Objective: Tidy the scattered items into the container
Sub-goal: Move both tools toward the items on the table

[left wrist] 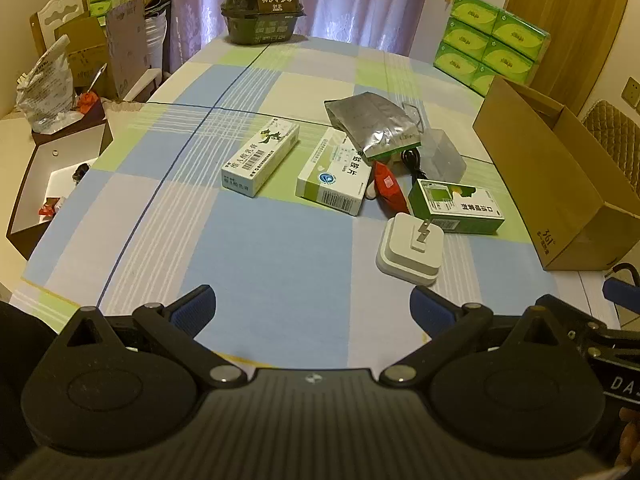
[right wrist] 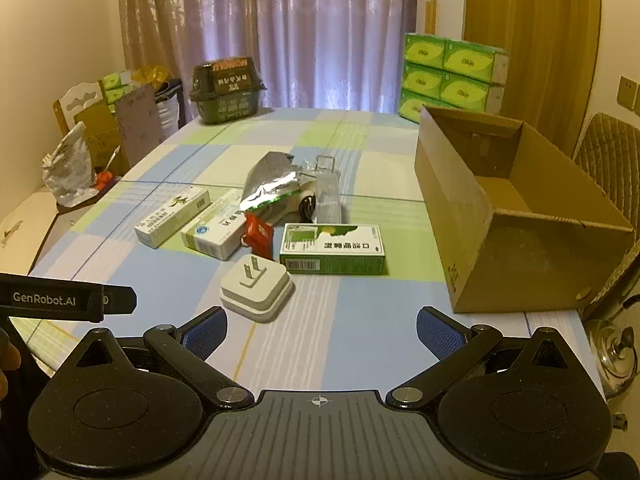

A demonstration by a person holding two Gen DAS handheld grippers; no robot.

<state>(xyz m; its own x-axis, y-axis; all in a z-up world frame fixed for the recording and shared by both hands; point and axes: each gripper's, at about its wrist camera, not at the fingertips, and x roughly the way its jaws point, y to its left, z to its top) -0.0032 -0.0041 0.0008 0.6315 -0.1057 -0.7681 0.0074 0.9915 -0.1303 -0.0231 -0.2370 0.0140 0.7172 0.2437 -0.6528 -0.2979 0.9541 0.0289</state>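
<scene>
Cardboard box [right wrist: 516, 216]: placed open at the table's right edge, "361°" perhaps printed on it. Scattered items were grouped left of it: white plug adapter [right wrist: 256, 286], green carton [right wrist: 334, 250], foil pouch [right wrist: 272, 184] half-covering a cable. Left gripper [left wrist: 312, 312] and right gripper [right wrist: 320, 330] were held wide apart, empty.

Warm, dim indoor light; brighter daylight glows through the curtain [right wrist: 320, 32]. Fisheye bending curves the edges, with dark corners. Shadows are soft.
</scene>
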